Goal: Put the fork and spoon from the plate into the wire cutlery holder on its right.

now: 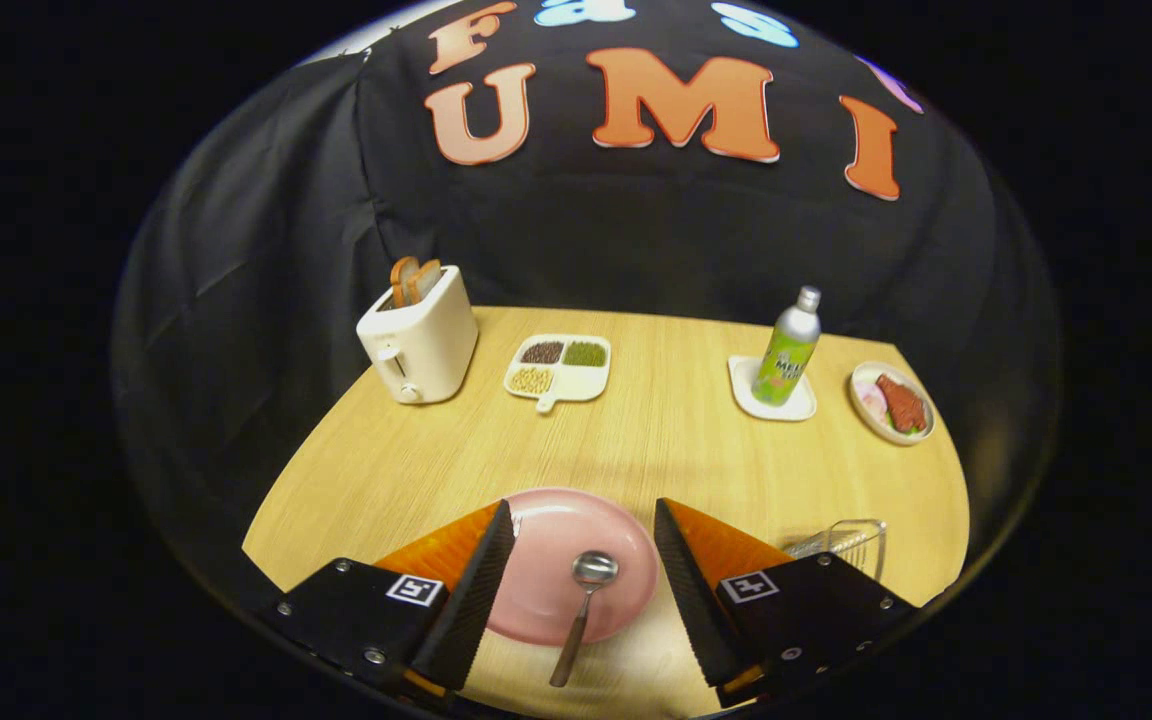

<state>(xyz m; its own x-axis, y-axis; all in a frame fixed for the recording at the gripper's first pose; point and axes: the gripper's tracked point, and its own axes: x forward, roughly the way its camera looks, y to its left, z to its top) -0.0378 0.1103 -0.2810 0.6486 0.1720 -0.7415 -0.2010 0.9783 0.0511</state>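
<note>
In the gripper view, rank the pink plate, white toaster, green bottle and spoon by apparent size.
1. Round pink plate, between the open gripper fingers; nearness inflates it.
2. White toaster.
3. Green bottle with silver cap and wooden-handled metal spoon: too alike to rank.

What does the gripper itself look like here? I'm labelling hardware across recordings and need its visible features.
The gripper has two wedge-shaped fingers with ribbed inner faces, tapering toward the tips. Each sits on a black block carrying a small square black-and-white marker and several round screw heads. No cables or sleeve can be seen.
</note>
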